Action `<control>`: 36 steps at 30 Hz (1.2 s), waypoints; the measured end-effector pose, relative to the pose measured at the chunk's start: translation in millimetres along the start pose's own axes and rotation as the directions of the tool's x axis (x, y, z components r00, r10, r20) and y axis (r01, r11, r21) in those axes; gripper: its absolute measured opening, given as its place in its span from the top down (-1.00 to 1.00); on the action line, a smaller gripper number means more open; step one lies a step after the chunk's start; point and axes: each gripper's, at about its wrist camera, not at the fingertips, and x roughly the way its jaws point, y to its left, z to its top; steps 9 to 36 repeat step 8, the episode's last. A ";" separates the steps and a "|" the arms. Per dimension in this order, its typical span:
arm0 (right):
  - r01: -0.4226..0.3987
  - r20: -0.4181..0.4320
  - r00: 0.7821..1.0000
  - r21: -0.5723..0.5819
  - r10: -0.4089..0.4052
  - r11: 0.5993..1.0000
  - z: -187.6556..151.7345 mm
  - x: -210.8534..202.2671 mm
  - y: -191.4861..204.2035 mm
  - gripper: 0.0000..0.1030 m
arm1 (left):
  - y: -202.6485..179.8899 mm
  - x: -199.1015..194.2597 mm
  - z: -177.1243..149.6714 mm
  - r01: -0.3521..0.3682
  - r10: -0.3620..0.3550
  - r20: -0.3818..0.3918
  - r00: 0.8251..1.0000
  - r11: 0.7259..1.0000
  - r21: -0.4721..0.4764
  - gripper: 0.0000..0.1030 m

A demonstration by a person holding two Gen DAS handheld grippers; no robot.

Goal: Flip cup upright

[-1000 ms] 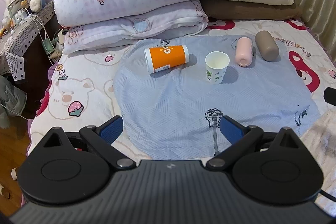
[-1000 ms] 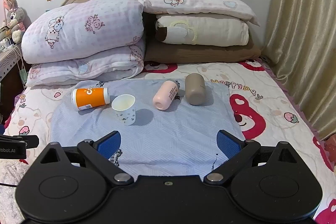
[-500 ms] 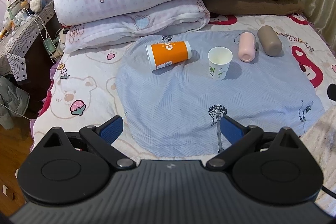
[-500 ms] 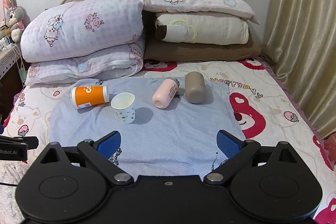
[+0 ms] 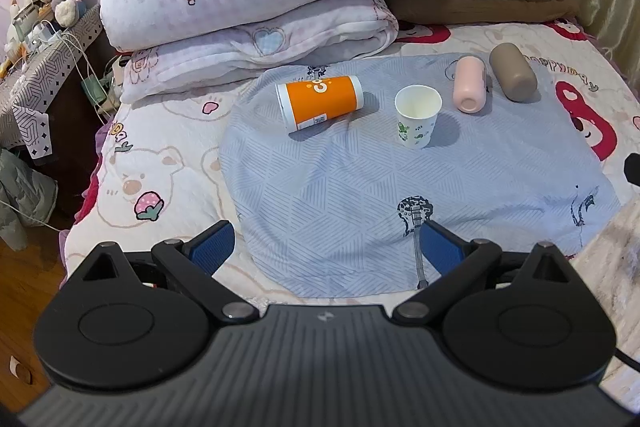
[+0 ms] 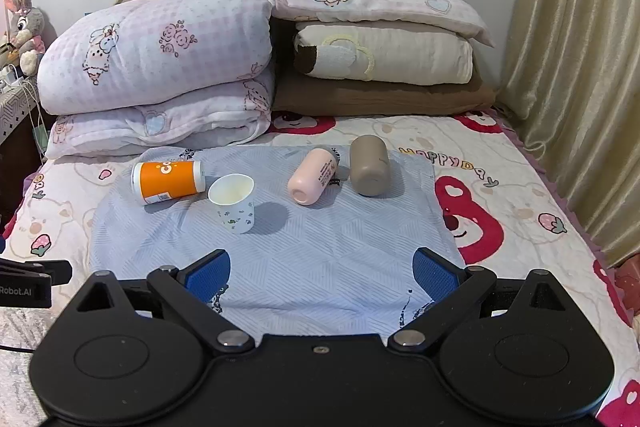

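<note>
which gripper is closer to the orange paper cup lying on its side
Left. The left gripper faces the orange paper cup almost directly; from the right gripper it lies far off to the left.

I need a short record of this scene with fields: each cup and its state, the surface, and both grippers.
surface: blue cloth spread on the bed
orange cup: lying on its side
white paper cup: upright, mouth up
pink cup: lying on its side
brown cup: lying on its side
left gripper: open, holds nothing, short of the cups
right gripper: open, holds nothing, short of the cups
</note>
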 end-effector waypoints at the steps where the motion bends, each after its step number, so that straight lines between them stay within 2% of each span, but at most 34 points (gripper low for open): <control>1: 0.000 0.000 1.000 0.000 0.000 1.000 0.0 0.0 -0.4 -0.93 | -0.2 -0.1 -0.1 0.001 -0.001 0.000 1.000 1.000 -0.001 -0.94; 36: -0.010 -0.008 1.000 0.005 0.010 1.000 -2.4 2.1 0.7 -0.93 | -0.7 0.3 -0.2 0.004 -0.004 -0.007 1.000 1.000 -0.003 -0.95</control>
